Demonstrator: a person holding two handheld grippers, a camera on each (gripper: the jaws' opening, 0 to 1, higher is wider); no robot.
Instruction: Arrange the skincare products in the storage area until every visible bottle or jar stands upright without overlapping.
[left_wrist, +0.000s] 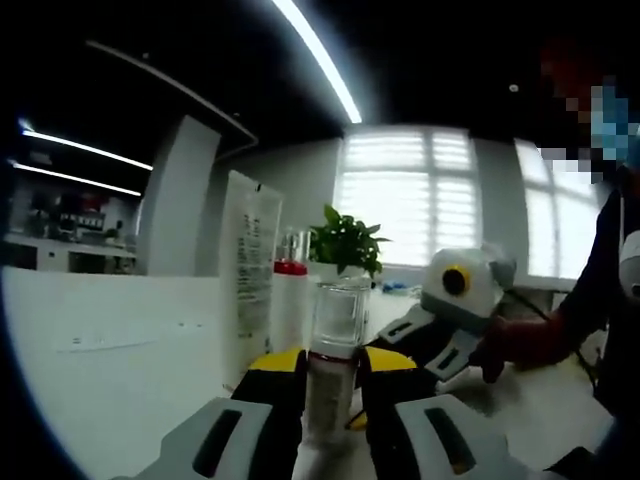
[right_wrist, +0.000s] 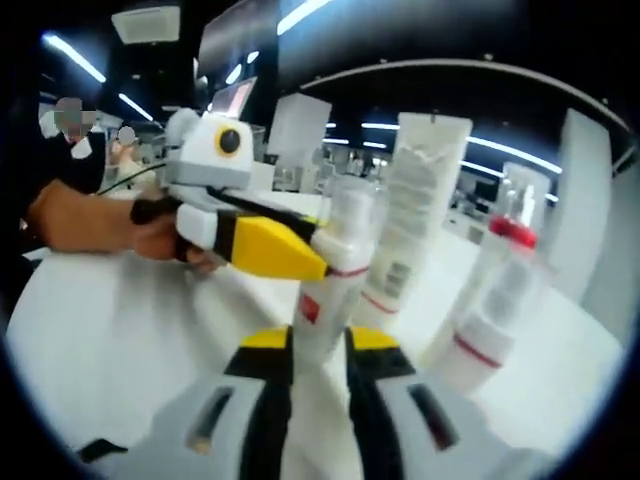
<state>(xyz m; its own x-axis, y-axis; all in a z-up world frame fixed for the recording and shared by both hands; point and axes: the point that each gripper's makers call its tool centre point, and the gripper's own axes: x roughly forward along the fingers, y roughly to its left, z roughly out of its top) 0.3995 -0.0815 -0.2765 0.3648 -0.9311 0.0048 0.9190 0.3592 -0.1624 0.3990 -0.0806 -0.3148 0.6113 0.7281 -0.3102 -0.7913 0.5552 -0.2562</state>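
A white bottle (left_wrist: 333, 370) with a clear cap and a red band stands upright between my left gripper's (left_wrist: 332, 368) yellow-tipped jaws, which are shut on it just below the band. In the right gripper view the same bottle (right_wrist: 330, 270) rises from between my right gripper's (right_wrist: 320, 345) jaws, which press on both sides of its lower body. The left gripper (right_wrist: 305, 262) reaches in from the left and touches the bottle's neck. Seen from the left gripper view, the right gripper (left_wrist: 415, 345) comes in from the right, its tips hidden behind my own jaw.
A tall white tube (left_wrist: 248, 275) (right_wrist: 420, 210) and a red-banded, clear-capped bottle (left_wrist: 290, 300) (right_wrist: 500, 290) stand upright just behind. A potted plant (left_wrist: 345, 240) is farther back. The white table (left_wrist: 110, 370) (right_wrist: 120, 330) spreads around. A person's hand (left_wrist: 520, 340) (right_wrist: 90, 225) holds each gripper.
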